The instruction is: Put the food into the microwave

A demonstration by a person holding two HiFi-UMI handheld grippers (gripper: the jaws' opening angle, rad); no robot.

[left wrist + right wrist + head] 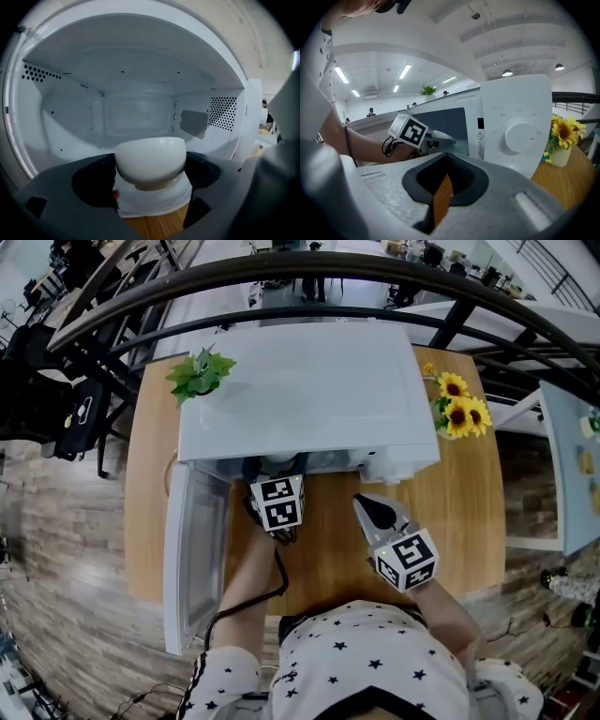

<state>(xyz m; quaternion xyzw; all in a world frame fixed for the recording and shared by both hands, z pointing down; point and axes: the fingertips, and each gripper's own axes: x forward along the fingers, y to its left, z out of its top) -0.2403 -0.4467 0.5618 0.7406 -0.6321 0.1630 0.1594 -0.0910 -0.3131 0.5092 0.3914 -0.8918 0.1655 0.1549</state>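
A white microwave (309, 395) stands on a wooden table (469, 512), its door (192, 559) swung open to the left. My left gripper (150, 180) is shut on a white bowl (150, 159) and holds it at the mouth of the bare white cavity (136, 112), just above the front sill. The bowl's contents are hidden. In the head view the left gripper (278, 486) reaches under the microwave's front edge. My right gripper (368, 507) hangs shut and holds nothing, in front of the control panel (518, 126); in its own view the right gripper (440, 197) shows only a sliver of table between the jaws.
A small green plant (200, 373) sits on the microwave's top left corner. A vase of sunflowers (459, 411) stands on the table to the right of the microwave. Dark metal railings (122, 315) curve behind the table. The open door juts past the table's front left.
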